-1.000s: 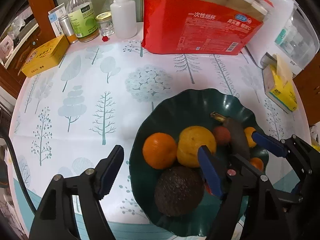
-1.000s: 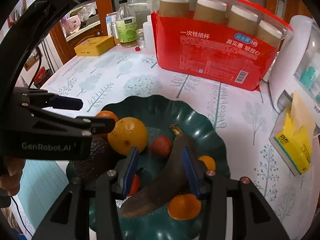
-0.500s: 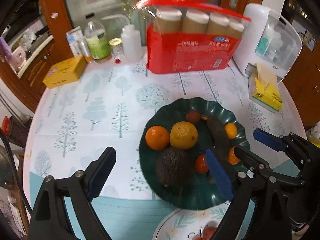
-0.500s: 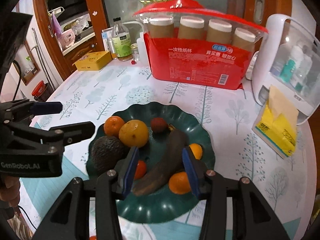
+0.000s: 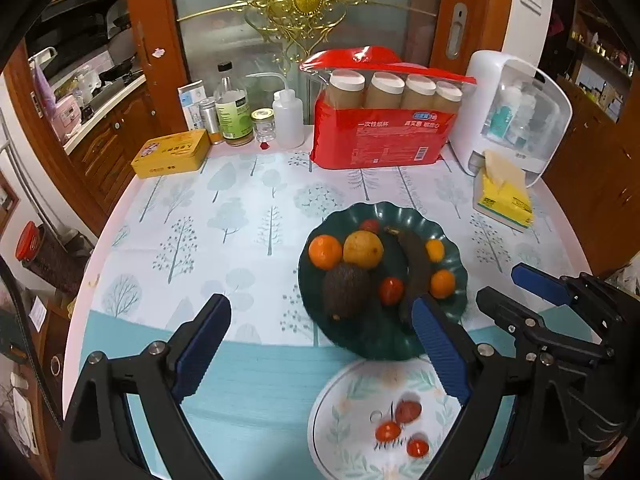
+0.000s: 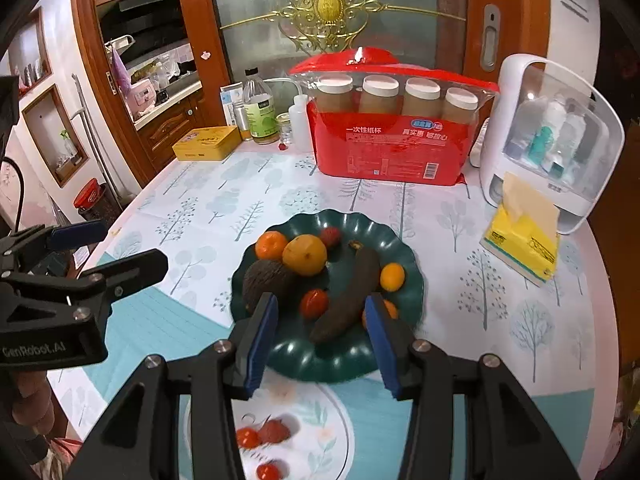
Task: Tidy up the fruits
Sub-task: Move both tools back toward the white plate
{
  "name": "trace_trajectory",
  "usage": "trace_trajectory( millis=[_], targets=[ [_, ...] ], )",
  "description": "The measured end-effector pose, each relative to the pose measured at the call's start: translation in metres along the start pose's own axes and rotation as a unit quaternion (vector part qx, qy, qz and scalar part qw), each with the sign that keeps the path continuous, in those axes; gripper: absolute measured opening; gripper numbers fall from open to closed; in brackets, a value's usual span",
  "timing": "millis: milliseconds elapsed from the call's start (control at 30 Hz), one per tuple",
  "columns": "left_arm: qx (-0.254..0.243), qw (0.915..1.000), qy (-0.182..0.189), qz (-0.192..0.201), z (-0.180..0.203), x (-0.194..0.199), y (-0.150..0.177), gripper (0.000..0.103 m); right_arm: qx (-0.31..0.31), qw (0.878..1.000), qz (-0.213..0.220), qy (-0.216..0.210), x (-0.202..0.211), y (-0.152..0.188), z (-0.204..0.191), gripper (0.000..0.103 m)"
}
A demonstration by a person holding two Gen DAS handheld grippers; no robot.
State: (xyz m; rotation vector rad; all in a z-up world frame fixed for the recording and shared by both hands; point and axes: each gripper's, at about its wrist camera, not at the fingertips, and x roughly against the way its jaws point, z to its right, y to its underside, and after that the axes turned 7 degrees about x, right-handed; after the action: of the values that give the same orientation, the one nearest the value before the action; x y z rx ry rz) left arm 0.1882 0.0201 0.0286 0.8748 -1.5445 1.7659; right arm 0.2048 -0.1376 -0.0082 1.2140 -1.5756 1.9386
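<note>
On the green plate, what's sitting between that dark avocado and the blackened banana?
A small red tomato lies between the avocado and the banana; the right wrist view shows it best.

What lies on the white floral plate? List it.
The white floral plate holds three small red fruits, two like cherry tomatoes, one duller. The left gripper finger and the right gripper cover parts of the plate.

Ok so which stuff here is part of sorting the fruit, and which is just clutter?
Job: green plate with avocado, banana, oranges; white plate with small red fruits; both open claws.

Clutter: red cup pack, yellow tin, tissue pack, bottles.
</note>
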Motion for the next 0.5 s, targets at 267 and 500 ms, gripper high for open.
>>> trace_trajectory(
  millis=[267, 500],
  targets=[
    [0.000, 0.9994, -0.011, 0.032, -0.004, 0.044, 0.034, 0.092, -0.013, 1.000, 0.002, -0.005, 0.036, 0.026, -0.017, 0.046],
    [0.003, 0.9993, -0.012, 0.035, -0.005, 0.054, 0.064, 0.092, -0.022, 1.000, -0.003, -0.009, 0.053, 0.052, -0.027, 0.046]
  ],
)
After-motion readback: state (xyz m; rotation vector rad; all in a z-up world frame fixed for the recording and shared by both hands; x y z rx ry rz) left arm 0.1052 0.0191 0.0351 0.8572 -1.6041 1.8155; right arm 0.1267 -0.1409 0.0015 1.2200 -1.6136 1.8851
